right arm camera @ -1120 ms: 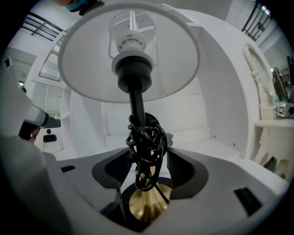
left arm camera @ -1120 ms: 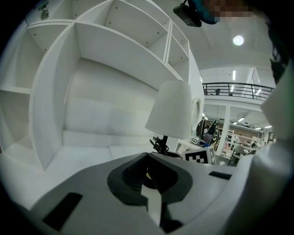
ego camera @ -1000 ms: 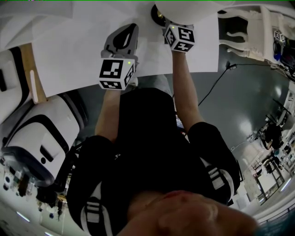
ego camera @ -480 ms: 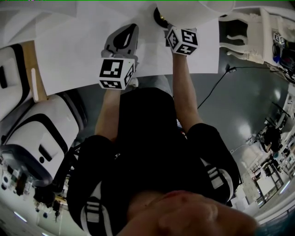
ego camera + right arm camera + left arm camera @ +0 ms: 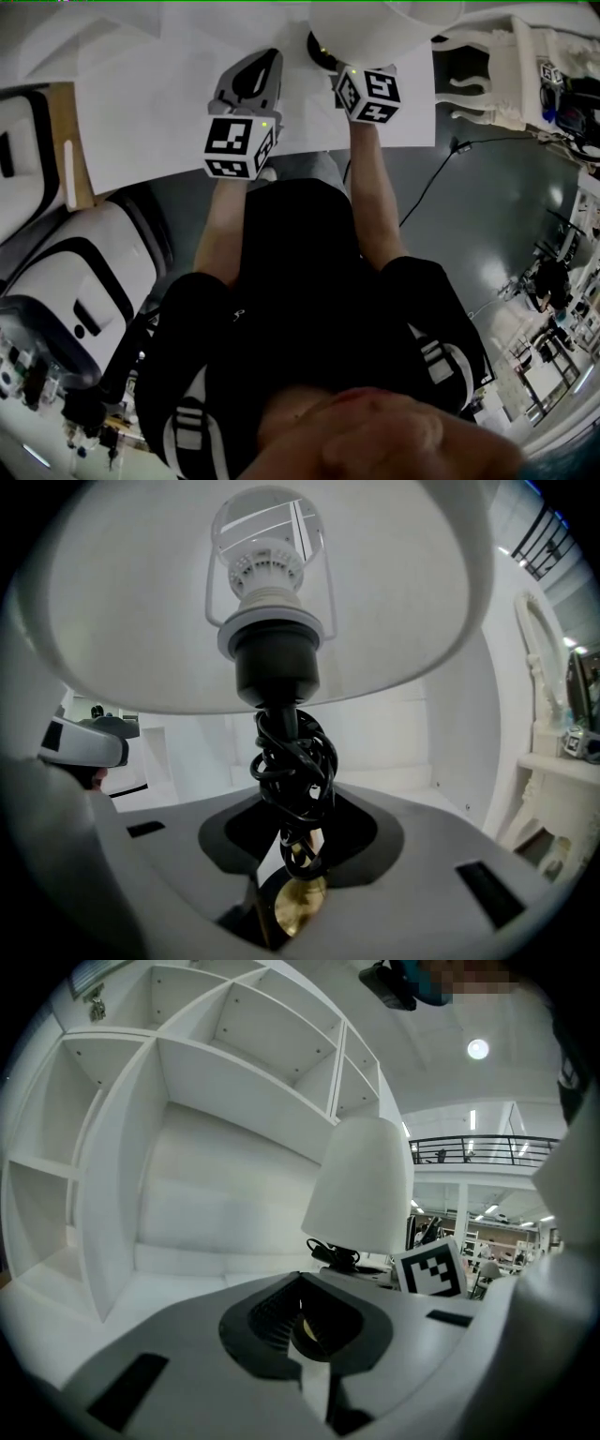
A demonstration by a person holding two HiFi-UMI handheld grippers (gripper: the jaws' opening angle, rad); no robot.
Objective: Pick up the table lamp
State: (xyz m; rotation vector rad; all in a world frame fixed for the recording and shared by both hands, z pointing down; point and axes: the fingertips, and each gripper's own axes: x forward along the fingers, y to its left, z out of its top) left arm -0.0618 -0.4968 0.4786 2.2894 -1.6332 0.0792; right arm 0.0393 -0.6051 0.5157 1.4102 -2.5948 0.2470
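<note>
Right gripper holds the table lamp by its thin stem. Its jaws have just been closing, and they now sit partly closed with the stem clamped between them. A black cord is wound in a thick bundle round that stem, just above the jaws. Above the bundle come the black socket and the clear bulb, with the white shade spreading wide over them.

In the head view the lamp is at the far right of the white table top. Its shade covers the far end of the right gripper, so only the marker cube and the forearm behind it show. A dark part of the lamp shows just under the left edge of the shade. Whether the base rests on the table I cannot tell.

Left gripper is to the left of the lamp, apart from it. Its jaws are together and grip nothing. It points across the table toward a white shelf unit on the far side. In its view the lamp is to the right and farther off, with the right gripper's cube just below the shade.

To the right of the table is a white carved piece of furniture. A thin black cable runs across the grey floor nearer the person.
</note>
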